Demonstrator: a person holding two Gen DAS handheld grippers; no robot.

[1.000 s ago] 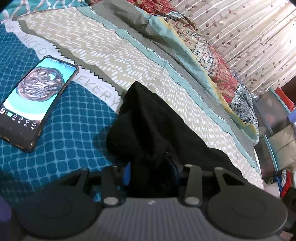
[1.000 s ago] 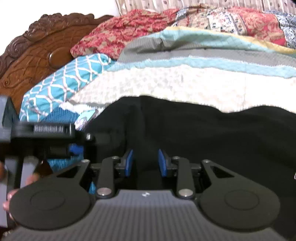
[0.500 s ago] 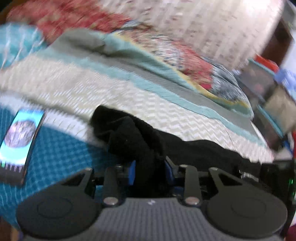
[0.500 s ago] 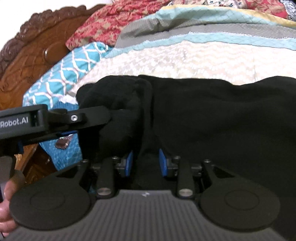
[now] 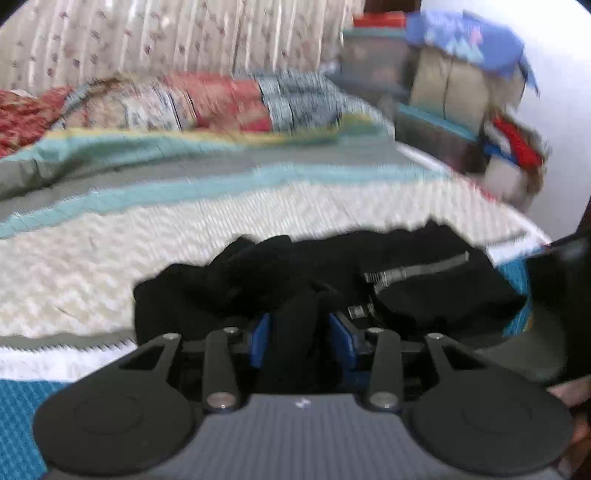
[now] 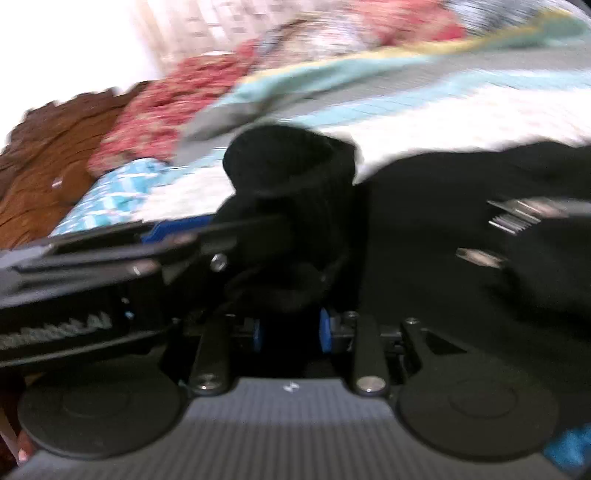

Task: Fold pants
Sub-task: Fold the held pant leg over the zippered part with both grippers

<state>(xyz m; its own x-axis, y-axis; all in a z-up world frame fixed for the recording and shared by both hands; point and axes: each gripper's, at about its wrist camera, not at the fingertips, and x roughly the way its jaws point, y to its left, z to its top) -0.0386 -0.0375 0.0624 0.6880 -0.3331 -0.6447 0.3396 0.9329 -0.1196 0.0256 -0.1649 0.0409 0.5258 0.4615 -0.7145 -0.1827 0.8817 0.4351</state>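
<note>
Nearby, in the left wrist view: stacked storage boxes [image 5: 373, 61] and a heap of bundles under a blue cloth [image 5: 469, 29] beyond the bed's far corner; a rolled patchwork quilt [image 5: 207, 99] along the far side; pale floral curtains [image 5: 155, 37] behind. Right wrist view: carved brown wooden headboard [image 6: 48, 147], red floral pillow [image 6: 162, 110], teal patterned pillow [image 6: 110, 199]. Both views motion-blurred. Black pants [image 5: 332, 273], bunched and crumpled, silver zipper [image 5: 413, 271] showing, lie on the bedspread [image 5: 184, 229], which is cream with grey and teal bands. Left gripper [image 5: 301, 339]: blue pads part open and opening, a black fold standing between them. Right gripper [image 6: 290, 330]: narrowly parted, clamped on a bunched cuff-like roll of the pants. Each gripper crosses the other's view.
</note>
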